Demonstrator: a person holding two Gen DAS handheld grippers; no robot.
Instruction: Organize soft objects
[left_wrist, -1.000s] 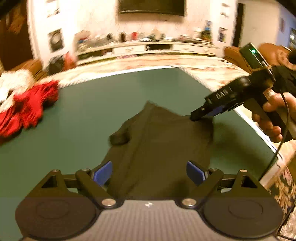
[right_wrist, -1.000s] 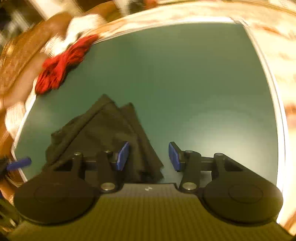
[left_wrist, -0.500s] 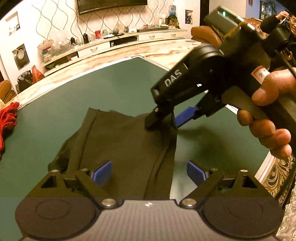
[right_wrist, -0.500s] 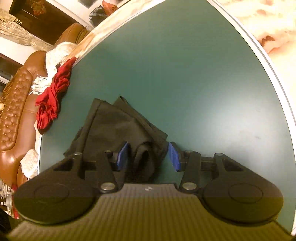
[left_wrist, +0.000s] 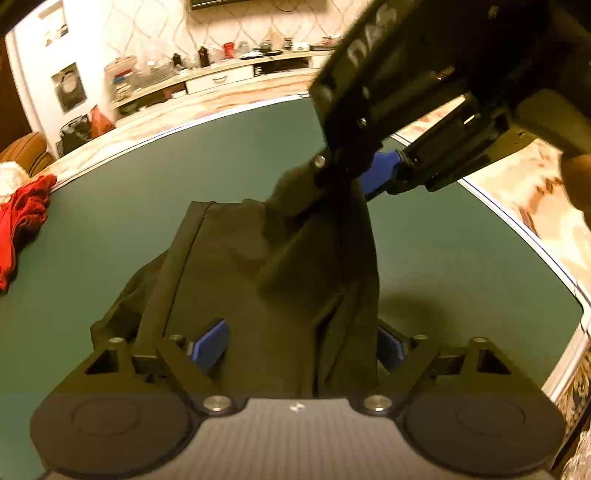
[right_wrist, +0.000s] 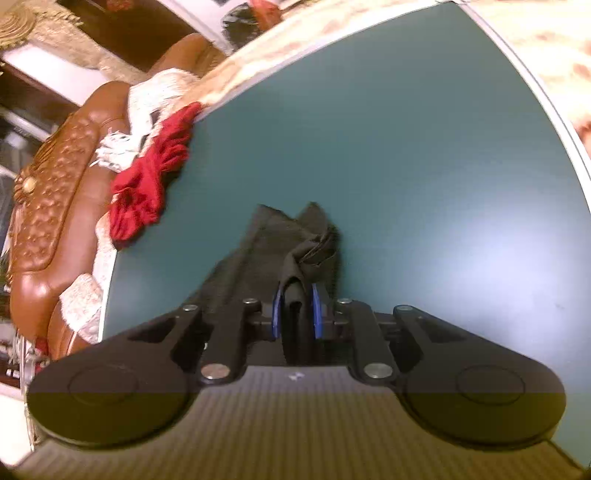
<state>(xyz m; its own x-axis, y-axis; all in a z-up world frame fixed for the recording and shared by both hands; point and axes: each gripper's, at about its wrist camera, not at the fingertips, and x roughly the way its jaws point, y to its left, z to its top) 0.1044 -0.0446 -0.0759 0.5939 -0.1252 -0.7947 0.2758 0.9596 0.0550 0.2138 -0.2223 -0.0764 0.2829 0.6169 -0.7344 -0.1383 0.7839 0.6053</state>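
Note:
A dark brown cloth (left_wrist: 258, 280) lies on the green table (left_wrist: 147, 206), one corner pulled up off the surface. My right gripper (right_wrist: 296, 312) is shut on that raised corner, a fold of dark cloth (right_wrist: 295, 266) pinched between its blue pads. In the left wrist view the right gripper (left_wrist: 354, 173) hangs above the cloth's far edge. My left gripper (left_wrist: 295, 345) is open low over the cloth's near part, its blue pads on either side of the fabric. A red cloth (left_wrist: 22, 218) lies at the table's left edge (right_wrist: 147, 192).
A brown leather sofa (right_wrist: 55, 206) with white fringed fabric (right_wrist: 147, 107) stands beyond the table's left side. The table's white rim (left_wrist: 554, 258) runs close on the right. A low cabinet with bottles (left_wrist: 221, 74) lines the far wall. A person's fingers (left_wrist: 576, 184) show at the right.
My right gripper closed on the dark cloth's corner and lifted it, bunching the fabric upward. My left gripper stayed open and came lower over the cloth's near part.

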